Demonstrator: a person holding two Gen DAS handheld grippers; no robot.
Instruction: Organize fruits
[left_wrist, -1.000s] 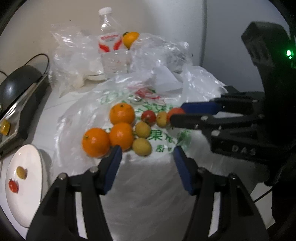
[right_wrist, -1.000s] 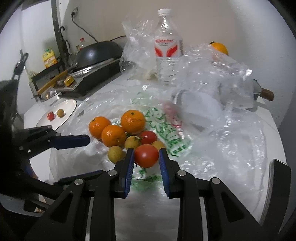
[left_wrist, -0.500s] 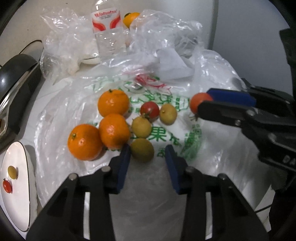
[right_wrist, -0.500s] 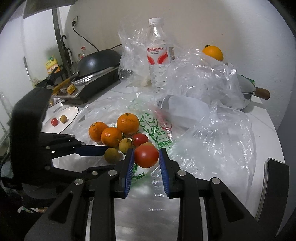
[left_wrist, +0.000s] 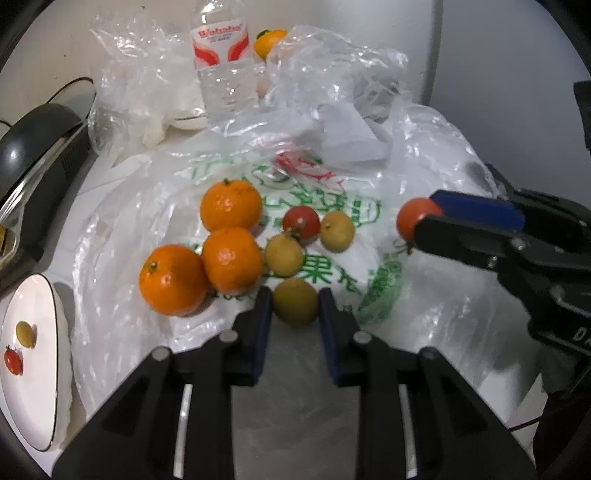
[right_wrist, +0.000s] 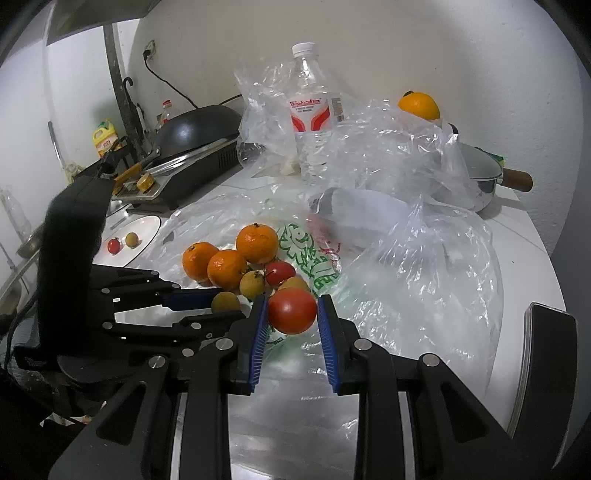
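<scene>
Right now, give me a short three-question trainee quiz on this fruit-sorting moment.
1. True or false: the right gripper is shut on a red tomato.
2. What is between the pads of the left gripper? A) an orange B) a small yellow-green fruit C) nothing
3. How many fruits lie on the white plate?

Key: 1 true; 2 B; 3 two, one red and one yellow.

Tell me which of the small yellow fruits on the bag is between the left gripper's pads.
The nearest yellow fruit, clamped by the left gripper; the other two lie free beside the small tomato.
</scene>
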